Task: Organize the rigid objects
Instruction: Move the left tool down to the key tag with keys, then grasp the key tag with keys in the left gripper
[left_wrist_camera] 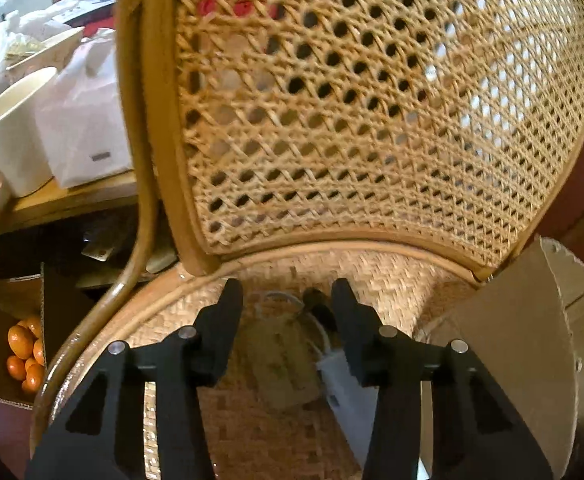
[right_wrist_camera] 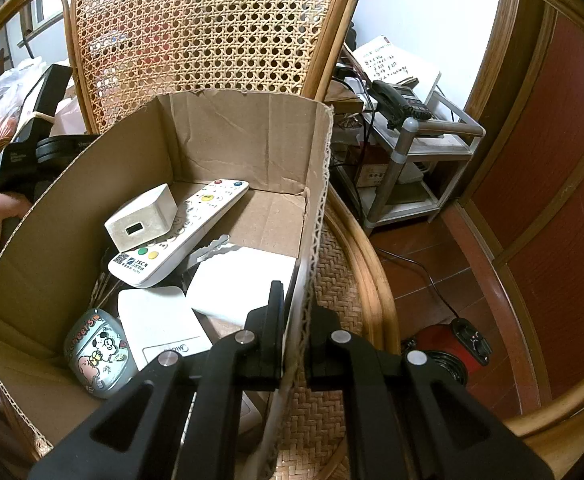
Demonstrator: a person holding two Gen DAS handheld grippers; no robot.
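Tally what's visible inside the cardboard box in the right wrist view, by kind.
White remote control: 1
White square adapter block: 1
Flat white boxes or devices: 2
Cartoon-printed case: 1
Bunch of keys: 1
Total: 6, all inside the cardboard box. More may lie hidden underneath.

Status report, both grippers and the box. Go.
Right gripper shut on cardboard box wall. Left gripper partly closed over blurred items on chair seat, grip unclear. Remote already boxed. Nothing blocking.
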